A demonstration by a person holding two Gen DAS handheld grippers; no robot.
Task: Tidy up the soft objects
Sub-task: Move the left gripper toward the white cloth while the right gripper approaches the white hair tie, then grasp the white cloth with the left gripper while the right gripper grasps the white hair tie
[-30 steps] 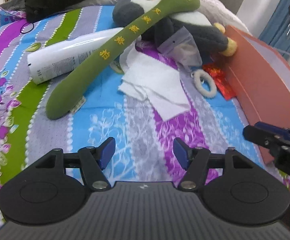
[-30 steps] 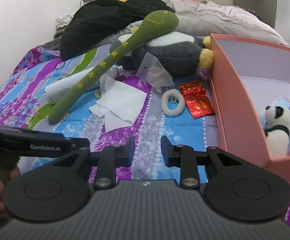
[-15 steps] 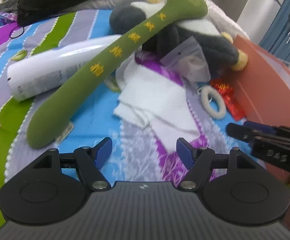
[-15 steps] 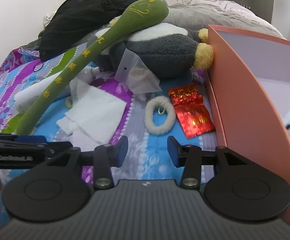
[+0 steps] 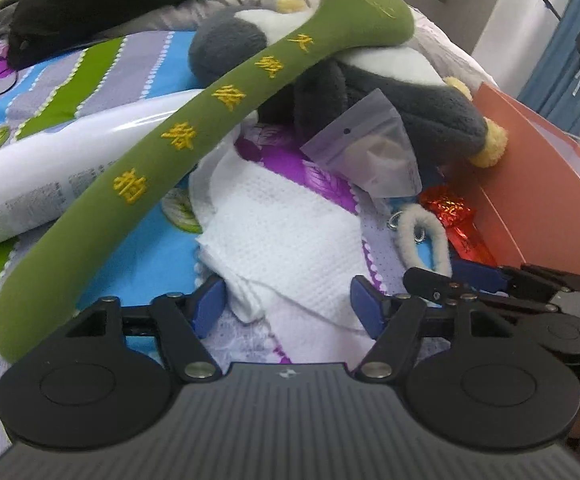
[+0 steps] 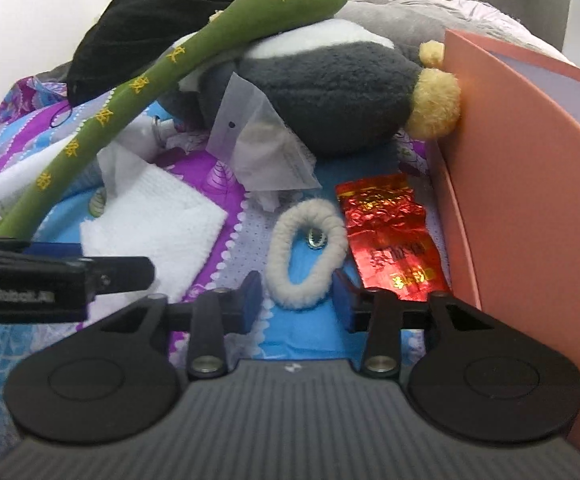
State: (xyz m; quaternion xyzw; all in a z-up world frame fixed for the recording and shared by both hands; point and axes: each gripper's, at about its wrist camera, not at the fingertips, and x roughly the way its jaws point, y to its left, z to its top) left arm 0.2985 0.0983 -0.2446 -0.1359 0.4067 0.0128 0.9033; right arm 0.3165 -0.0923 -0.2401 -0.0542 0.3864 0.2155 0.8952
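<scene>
While both tools are being held low over the bedspread, the left gripper is being kept with its jaws spread apart around the near corner of a white cloth, nothing being pinched. Ahead and to its left, a long green plush stick is lying across a white bottle and a grey plush toy. The right gripper is likewise being held apart, its blue fingertips flanking the near end of a fluffy white ring. Just right of it, a red foil packet is lying beside the pink box.
</scene>
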